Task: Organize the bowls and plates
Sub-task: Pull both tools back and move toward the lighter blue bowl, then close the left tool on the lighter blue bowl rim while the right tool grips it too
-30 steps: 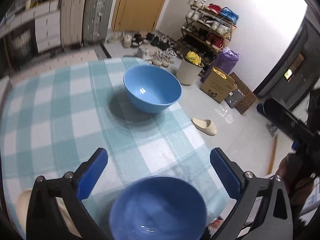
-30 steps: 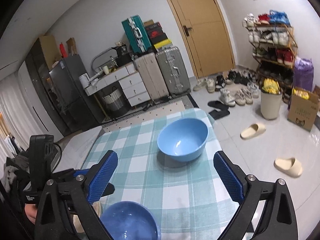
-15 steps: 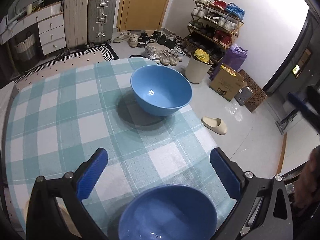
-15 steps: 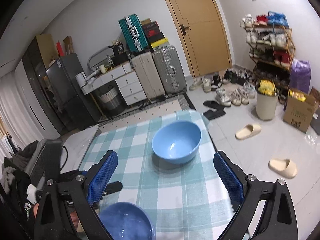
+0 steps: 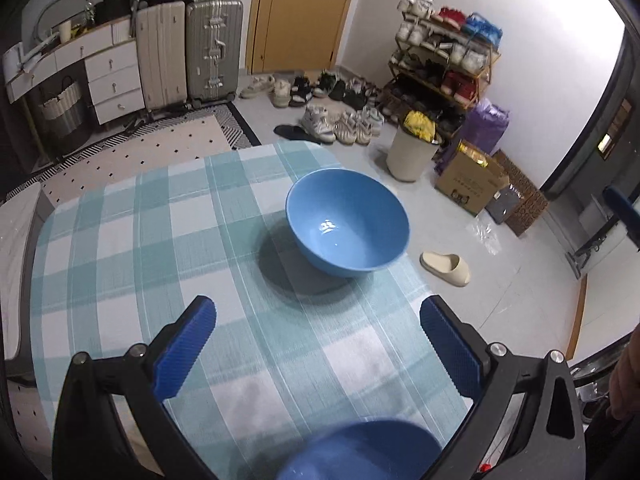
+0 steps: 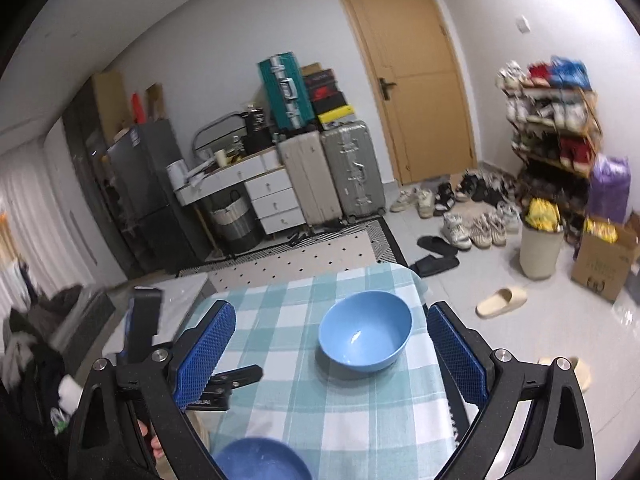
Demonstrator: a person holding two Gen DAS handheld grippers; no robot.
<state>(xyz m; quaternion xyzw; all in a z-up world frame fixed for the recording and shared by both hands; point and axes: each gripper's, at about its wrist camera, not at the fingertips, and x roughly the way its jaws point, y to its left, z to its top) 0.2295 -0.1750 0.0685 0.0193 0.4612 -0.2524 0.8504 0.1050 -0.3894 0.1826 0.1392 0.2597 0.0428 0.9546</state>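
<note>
Both tools gape, holding nothing — left tool [image 5: 316, 344] and right tool [image 6: 330, 344] each face the far bowl [image 5: 347, 222] on the counter [image 5: 120, 248]; near bowl [image 5: 360, 452] sits below them.

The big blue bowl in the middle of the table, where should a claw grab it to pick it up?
Take the big blue bowl by its rim, one finger inside and one outside the wall. It stands upright, open side up, and looks too wide and round to clamp across. The near rim is probably easiest, since both the left claw and the right claw are open and face it from that side over bare tablecloth.
</note>
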